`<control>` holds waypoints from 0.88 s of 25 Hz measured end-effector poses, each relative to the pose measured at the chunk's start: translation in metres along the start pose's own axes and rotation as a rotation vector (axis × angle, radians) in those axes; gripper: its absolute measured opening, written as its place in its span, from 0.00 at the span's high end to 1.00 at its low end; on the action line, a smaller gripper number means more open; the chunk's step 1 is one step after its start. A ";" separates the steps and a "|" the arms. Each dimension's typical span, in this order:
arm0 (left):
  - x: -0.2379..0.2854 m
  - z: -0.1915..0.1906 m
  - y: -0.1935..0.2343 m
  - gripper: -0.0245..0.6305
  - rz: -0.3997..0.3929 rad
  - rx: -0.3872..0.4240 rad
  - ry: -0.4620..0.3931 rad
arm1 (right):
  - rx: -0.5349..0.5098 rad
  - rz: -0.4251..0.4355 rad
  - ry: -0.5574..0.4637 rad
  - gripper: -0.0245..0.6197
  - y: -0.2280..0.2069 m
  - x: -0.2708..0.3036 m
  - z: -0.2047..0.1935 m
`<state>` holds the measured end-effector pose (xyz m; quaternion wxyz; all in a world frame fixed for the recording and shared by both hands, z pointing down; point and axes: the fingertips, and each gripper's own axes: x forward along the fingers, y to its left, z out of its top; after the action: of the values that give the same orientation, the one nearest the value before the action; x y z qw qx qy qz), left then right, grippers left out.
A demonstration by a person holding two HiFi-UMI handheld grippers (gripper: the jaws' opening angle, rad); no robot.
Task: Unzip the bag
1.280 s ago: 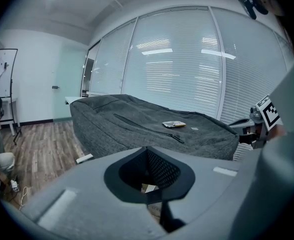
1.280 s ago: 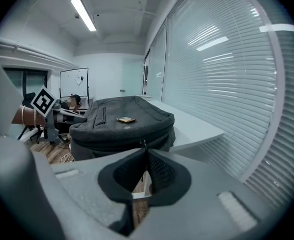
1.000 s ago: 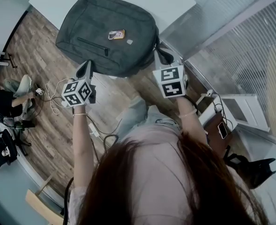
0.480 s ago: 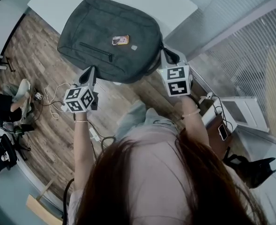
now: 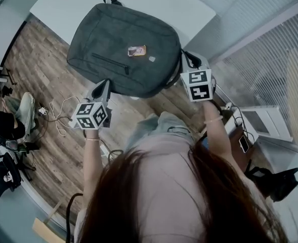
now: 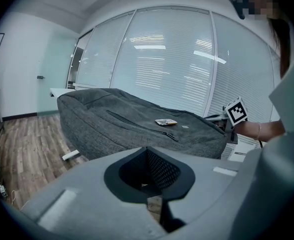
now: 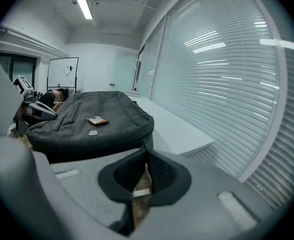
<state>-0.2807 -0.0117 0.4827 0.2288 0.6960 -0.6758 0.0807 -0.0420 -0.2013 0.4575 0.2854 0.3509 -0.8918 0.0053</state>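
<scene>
A dark grey bag [image 5: 123,49] lies flat on a white table [image 5: 73,4] and overhangs its near edge. It carries a small orange tag [image 5: 137,50] and a closed front-pocket zipper [image 5: 110,64]. My left gripper [image 5: 103,85] is shut with nothing in it, its tips at the bag's near left edge; in the left gripper view the bag [image 6: 137,124] lies just beyond the left gripper [image 6: 147,151]. My right gripper [image 5: 188,64] is at the bag's right corner. In the right gripper view the right gripper [image 7: 145,146] is shut, pinching a small dark zipper pull [image 7: 144,142] at the bag's [image 7: 87,124] edge.
Wood floor lies below the table, with cables [image 5: 57,108] on it and a seated person [image 5: 7,120] at the far left. A white box [image 5: 262,120] and a phone [image 5: 241,142] sit at the right by the blinds. The table's [image 7: 171,124] bare top stretches beyond the bag.
My right gripper has moved along the bag's right side, away from me, still shut at the corner. The left gripper has stayed by the near edge.
</scene>
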 end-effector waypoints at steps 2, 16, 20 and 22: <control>0.000 0.000 0.000 0.95 -0.014 0.002 0.007 | -0.005 0.002 0.001 0.94 -0.002 0.003 0.001; 0.005 0.003 0.000 0.95 -0.055 -0.031 0.056 | -0.042 0.107 -0.009 0.94 -0.016 0.029 0.011; 0.007 0.004 0.001 0.95 -0.063 -0.052 0.058 | -0.056 0.147 -0.017 0.94 -0.019 0.037 0.014; 0.008 0.003 0.001 0.95 -0.066 -0.057 0.066 | -0.064 0.166 -0.019 0.94 -0.021 0.042 0.015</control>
<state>-0.2819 -0.0206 0.4838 0.2734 0.7082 -0.6464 0.0769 -0.0613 -0.2458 0.4622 0.2864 0.2666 -0.9203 -0.0028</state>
